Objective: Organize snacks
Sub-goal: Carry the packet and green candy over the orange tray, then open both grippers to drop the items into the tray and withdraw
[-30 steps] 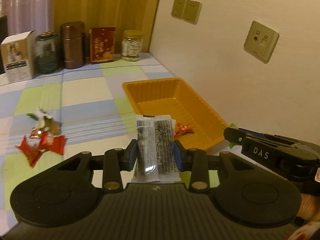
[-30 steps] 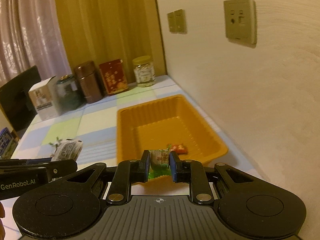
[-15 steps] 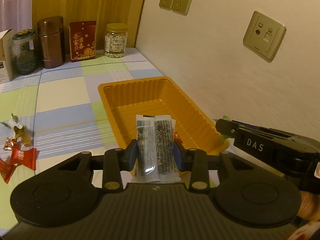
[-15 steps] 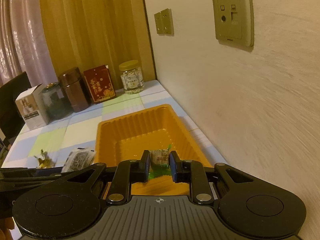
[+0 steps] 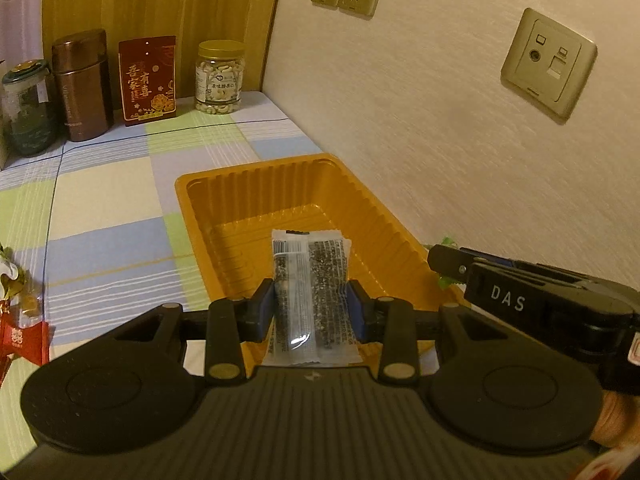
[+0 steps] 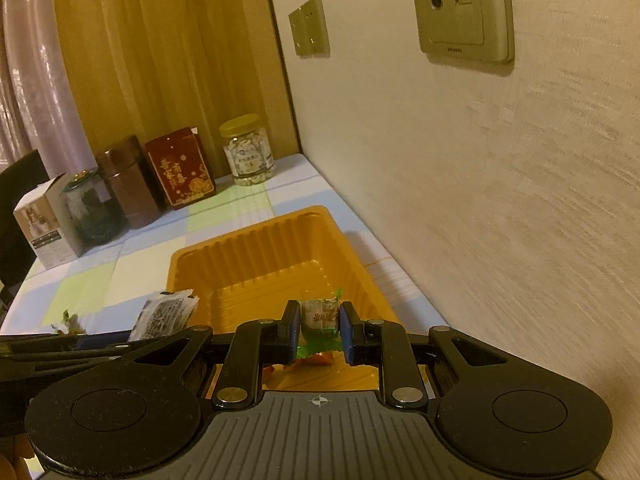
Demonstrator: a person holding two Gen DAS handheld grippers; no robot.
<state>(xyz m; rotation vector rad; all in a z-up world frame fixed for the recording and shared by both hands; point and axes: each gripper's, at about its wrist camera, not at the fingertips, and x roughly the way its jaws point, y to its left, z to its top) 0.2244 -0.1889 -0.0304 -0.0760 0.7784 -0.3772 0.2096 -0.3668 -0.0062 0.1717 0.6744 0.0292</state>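
Observation:
My left gripper (image 5: 311,304) is shut on a clear packet of dark sesame snack (image 5: 310,288) and holds it above the near end of the orange tray (image 5: 256,200). My right gripper (image 6: 319,326) is shut on a small green-wrapped candy (image 6: 320,316), also above the tray's (image 6: 248,256) near end. The sesame packet shows in the right wrist view (image 6: 164,314) at the tray's left rim. The right gripper shows at the right in the left wrist view (image 5: 520,292). A red candy (image 6: 320,358) lies in the tray under the right gripper.
Red and gold candies (image 5: 20,332) lie on the checked cloth at left. At the back stand a nut jar (image 5: 219,76), a red box (image 5: 148,80), a brown canister (image 5: 82,84), a glass jar (image 5: 26,108) and a white box (image 6: 44,228). The wall (image 5: 440,140) runs close along the tray's right side.
Both grippers have moved forward and to the right over the tray, each still holding its snack. The loose candies have slid toward the left edge of the left wrist view.

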